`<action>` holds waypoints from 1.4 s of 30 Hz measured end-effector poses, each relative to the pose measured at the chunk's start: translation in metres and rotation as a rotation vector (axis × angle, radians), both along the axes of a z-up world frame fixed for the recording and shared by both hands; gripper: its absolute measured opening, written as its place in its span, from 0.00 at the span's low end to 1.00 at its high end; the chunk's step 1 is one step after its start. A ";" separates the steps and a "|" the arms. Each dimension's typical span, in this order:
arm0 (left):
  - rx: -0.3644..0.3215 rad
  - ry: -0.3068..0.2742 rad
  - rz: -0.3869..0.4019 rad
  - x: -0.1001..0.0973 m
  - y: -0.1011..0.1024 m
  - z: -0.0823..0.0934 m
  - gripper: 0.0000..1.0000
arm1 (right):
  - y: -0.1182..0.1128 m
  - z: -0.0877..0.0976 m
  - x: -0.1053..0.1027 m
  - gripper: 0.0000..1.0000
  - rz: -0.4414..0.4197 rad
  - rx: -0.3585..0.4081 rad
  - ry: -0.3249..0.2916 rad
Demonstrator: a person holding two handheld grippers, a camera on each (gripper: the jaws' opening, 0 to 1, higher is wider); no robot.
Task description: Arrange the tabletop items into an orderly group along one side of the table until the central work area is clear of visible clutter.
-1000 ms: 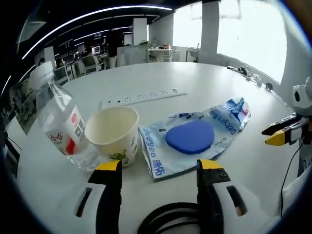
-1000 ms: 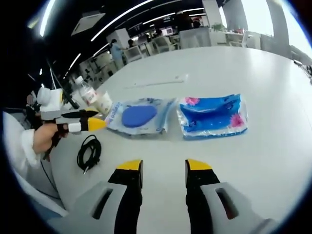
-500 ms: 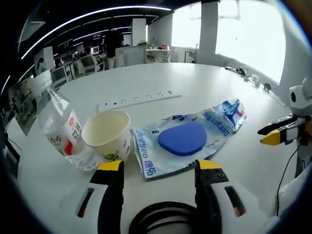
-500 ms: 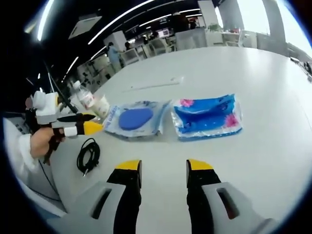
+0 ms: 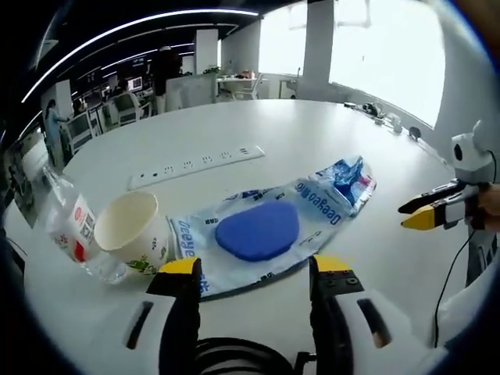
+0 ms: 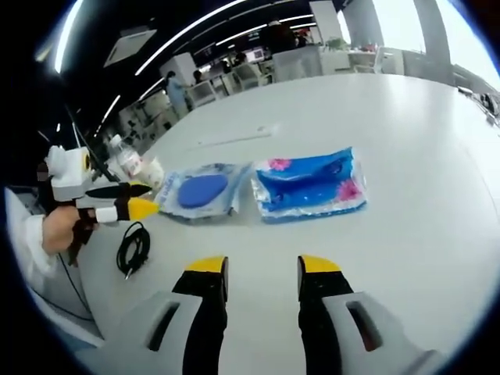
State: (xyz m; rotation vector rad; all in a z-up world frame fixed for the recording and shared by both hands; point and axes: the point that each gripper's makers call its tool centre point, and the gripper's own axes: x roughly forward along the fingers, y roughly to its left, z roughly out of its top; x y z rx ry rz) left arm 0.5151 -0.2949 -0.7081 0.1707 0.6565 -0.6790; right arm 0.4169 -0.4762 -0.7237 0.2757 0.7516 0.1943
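Currently we read "Deeyeo" in blue on the clear pouch (image 5: 262, 234) in the left gripper view, printed at both ends and upside down to us; a blue oval pad sits inside it. The paper cup (image 5: 129, 234) carries green print near its base that we can't read, and the plastic bottle (image 5: 66, 238) touching its left side has a red-and-white label, text too small. The pouch lies mid-surface just ahead of the left gripper (image 5: 254, 269), whose jaws are spread apart with nothing between them. A black cable (image 5: 234, 355) coils at the base of the jaws. The left gripper view also gives us the white power strip (image 5: 195, 162) beyond the cup, and the right gripper entering from the right edge with its yellow tips close together. The right gripper view adds the blue pack with pink flowers (image 6: 308, 186), lying flat just right of the pouch on the white surface (image 6: 406, 234), plus the left gripper held in a hand (image 6: 58, 230) at left. The right gripper (image 6: 262, 269) has its jaws parted and empty, hovering over bare surface short of the blue pack. Versus a second ago, cup, bottle and pouch sit further left in the left gripper view and the packs look smaller in the right gripper view; we read that as camera motion, not item motion.
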 end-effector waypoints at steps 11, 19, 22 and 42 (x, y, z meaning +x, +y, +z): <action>0.013 0.035 -0.114 -0.016 -0.056 0.000 0.47 | -0.051 0.004 0.008 0.32 -0.074 -0.015 -0.013; -0.015 0.062 -0.143 -0.011 -0.088 0.002 0.46 | -0.084 0.010 0.020 0.32 -0.135 -0.019 -0.034; -0.014 0.059 -0.179 -0.013 -0.103 0.003 0.45 | -0.093 0.013 0.028 0.32 -0.142 -0.019 -0.045; 0.000 0.178 -0.199 0.000 -0.157 -0.013 0.32 | -0.109 0.008 0.068 0.31 -0.047 -0.039 -0.066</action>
